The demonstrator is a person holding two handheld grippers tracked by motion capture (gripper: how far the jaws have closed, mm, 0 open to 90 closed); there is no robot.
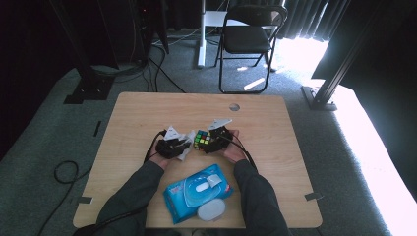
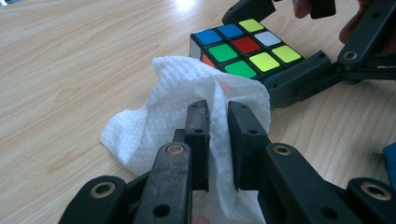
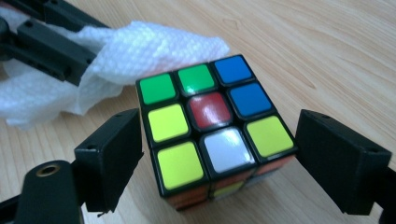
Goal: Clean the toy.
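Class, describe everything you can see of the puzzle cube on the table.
The glossy plastic three-by-three puzzle cube has black edges and scrambled stickers: its top face shows green, blue, yellow, white and a red centre. It sits upright on the light wooden table, between the wide-open jaws of the right hand-held gripper, with gaps either side. The crumpled white paper wipe, pinched by the left hand-held gripper, lies against its far side.

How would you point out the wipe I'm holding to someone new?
Start at the wooden table and find the puzzle cube near its middle. Just left of it, the left gripper pinches the wipe: crumpled, white, textured, unlike the colourful cube.
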